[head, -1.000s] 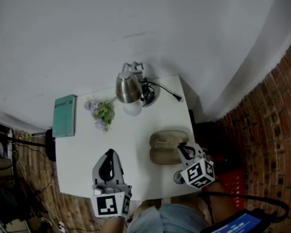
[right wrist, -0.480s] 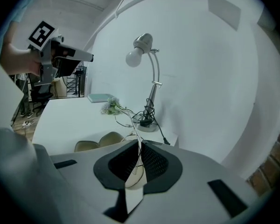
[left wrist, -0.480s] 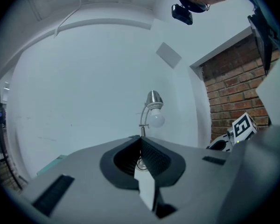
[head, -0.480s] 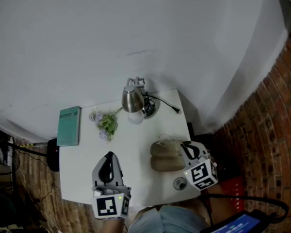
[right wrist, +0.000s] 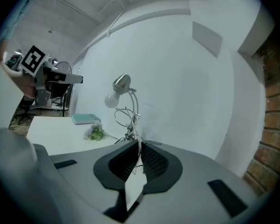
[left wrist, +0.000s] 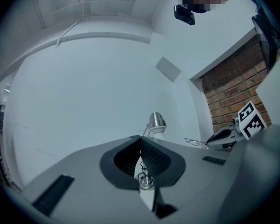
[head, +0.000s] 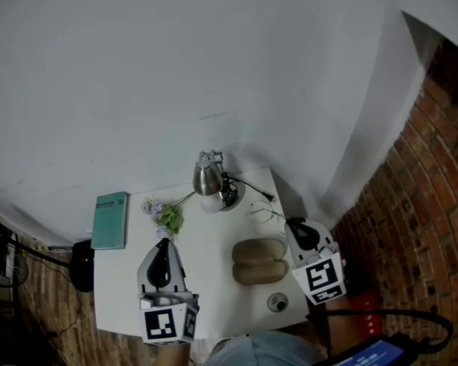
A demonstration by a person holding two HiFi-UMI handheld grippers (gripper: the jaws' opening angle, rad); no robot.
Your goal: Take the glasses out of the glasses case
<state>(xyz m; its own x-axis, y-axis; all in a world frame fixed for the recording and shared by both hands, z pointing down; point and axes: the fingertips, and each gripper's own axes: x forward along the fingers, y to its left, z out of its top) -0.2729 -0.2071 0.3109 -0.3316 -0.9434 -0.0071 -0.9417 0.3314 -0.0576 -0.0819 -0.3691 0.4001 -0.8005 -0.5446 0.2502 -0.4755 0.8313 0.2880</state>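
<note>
The brown glasses case (head: 259, 260) lies open on the white table (head: 206, 280), right of centre. My right gripper (head: 290, 223) is raised beside its far right corner, shut on the thin wire-framed glasses (head: 264, 212), which hang in the air clear of the case. In the right gripper view the glasses (right wrist: 127, 117) stick up from the closed jaw tips (right wrist: 139, 143). The left gripper view shows the glasses (left wrist: 194, 142) and the right gripper (left wrist: 225, 135) at the right. My left gripper (head: 162, 243) floats left of the case, jaws together and holding nothing (left wrist: 140, 138).
A metal desk lamp (head: 208, 180) with its cord stands at the table's far edge. Beside it lies a sprig of flowers (head: 166, 218), and a teal book (head: 111, 219) is at the far left. A small round object (head: 277, 303) sits near the front edge, below the case.
Both grippers have risen. The right one has moved from the case's right edge up and away toward the lamp, carrying the glasses clear of the case.
</note>
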